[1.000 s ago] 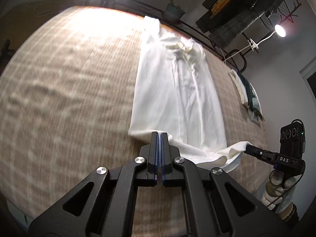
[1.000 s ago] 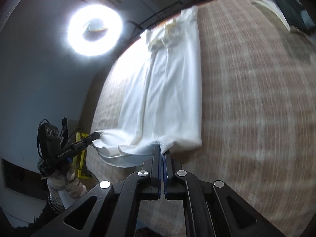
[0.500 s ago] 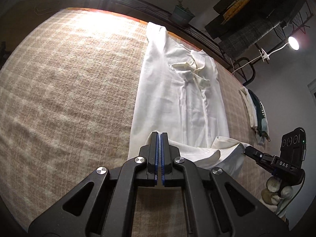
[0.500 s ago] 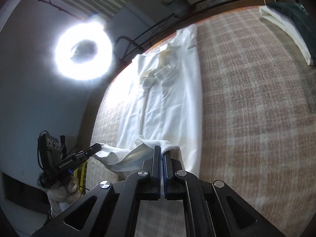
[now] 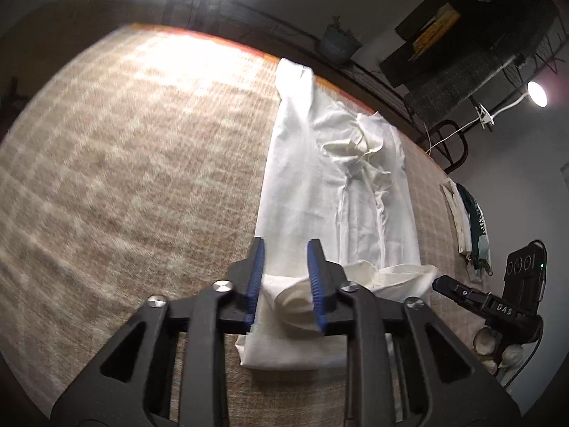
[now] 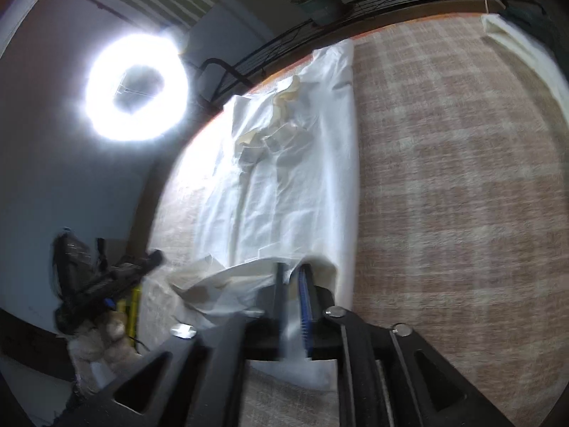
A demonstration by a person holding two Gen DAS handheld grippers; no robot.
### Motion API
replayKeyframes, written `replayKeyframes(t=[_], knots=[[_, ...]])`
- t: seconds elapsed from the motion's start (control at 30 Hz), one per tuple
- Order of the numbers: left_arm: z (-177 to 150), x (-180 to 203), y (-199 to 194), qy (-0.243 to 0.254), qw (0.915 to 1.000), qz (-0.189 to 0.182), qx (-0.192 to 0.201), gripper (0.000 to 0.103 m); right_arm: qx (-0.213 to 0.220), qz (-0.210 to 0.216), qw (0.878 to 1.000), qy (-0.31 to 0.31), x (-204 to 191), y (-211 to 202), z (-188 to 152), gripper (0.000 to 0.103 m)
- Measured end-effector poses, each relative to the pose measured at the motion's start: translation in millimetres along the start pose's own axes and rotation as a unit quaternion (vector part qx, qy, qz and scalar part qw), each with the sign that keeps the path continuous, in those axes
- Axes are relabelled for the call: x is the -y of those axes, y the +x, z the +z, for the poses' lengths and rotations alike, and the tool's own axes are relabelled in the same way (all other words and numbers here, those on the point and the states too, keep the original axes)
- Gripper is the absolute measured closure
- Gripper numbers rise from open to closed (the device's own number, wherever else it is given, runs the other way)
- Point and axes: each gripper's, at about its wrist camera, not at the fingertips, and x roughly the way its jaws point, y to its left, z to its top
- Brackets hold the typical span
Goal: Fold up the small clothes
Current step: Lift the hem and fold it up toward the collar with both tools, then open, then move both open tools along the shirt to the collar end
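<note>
1. Lying lengthwise on the checked tan bedcover, the white garment stretches away toward the far edge, its crumpled collar area at the far end and its near hem turned back on itself in a loose fold.
2. Over that near fold hangs the left gripper, its blue-lined fingers spread wide, with a hump of the white cloth rising between them but not pinched.
3. Off to the right, the right gripper sits at the hem's other corner; its fingers stand a little apart with white cloth in the gap, though blur keeps me from telling whether they grip it.
4. A ring light glares from beyond the bed's far left side.
5. Folded clothes, pale and dark green, rest near the cover's right edge, well apart from the garment.
6. A potted plant stands on the dark rail behind the bed.
</note>
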Motion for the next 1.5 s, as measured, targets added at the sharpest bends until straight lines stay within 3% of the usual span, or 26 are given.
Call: replayKeyframes(t=[0.03,0.07,0.23,0.33,0.57,0.73,0.93,1.13,1.33,1.5], knots=[[-2,4,-4,0.018,0.9998,0.006,0.002,0.079,0.004,-0.008,1.0,-0.003,0,-3,0,0.064],[-4,6,-6,0.03,0.9995,0.007,0.002,0.079,0.008,-0.011,1.0,-0.009,-1,-6,-1,0.065],[-26,13,-2,0.089,0.9954,-0.002,-0.037,0.079,-0.001,0.01,0.998,-0.06,-11,-14,-15,0.081],[-40,16,11,0.111,0.9917,-0.001,-0.065,0.079,-0.025,0.01,0.995,-0.095,-21,-3,-27,0.083],[-45,27,45,0.096,0.9888,-0.027,-0.111,0.079,-0.071,0.007,0.99,-0.122,-33,35,-31,0.083],[-30,33,57,0.095,0.9923,0.005,-0.078,0.079,-0.056,-0.014,0.991,-0.124,-35,45,-15,0.081],[-12,24,59,0.111,0.9897,0.086,-0.026,0.079,-0.012,-0.067,0.992,-0.108,-26,38,8,0.074],[-2,9,42,0.095,0.9903,0.102,0.003,0.079,0.016,-0.081,0.992,-0.098,-16,16,16,0.069],[2,6,41,0.086,0.9924,0.088,-0.009,0.078,0.017,-0.083,0.994,-0.075,0,4,19,0.066],[23,16,34,0.096,0.9917,0.084,0.017,0.078,0.024,-0.083,0.994,-0.067,4,2,27,0.064]])
